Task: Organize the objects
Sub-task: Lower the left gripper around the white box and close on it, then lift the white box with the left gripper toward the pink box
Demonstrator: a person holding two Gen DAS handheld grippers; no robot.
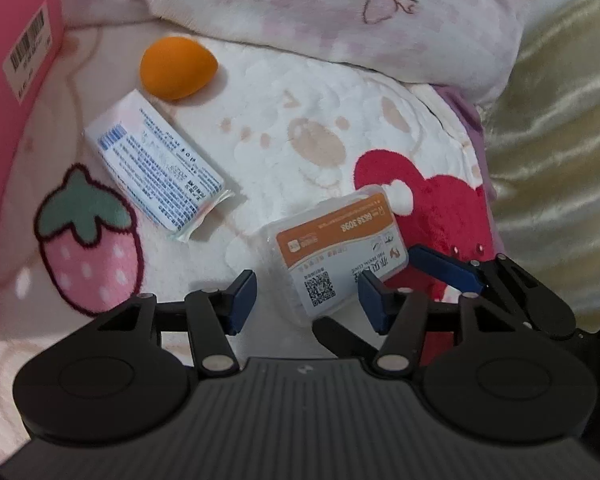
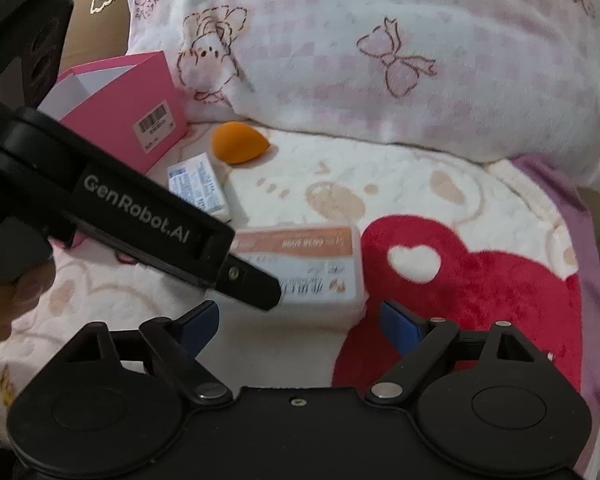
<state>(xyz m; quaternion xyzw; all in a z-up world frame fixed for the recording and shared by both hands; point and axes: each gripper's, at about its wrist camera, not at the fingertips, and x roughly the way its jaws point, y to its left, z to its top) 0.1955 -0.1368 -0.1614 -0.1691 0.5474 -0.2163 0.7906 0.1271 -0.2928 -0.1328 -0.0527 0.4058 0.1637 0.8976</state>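
Observation:
A clear plastic box with an orange and white label lies on a plush blanket. My left gripper is open, its blue pads astride the box's near end. My right gripper is open just short of the box's near side; its blue finger also shows in the left wrist view. The left gripper's body crosses the right wrist view. A white tissue pack and an orange makeup sponge lie further back.
An open pink box stands at the back left. A pink and white pillow lies behind the objects. The blanket has strawberry and red heart patterns. Gold fabric is on the right.

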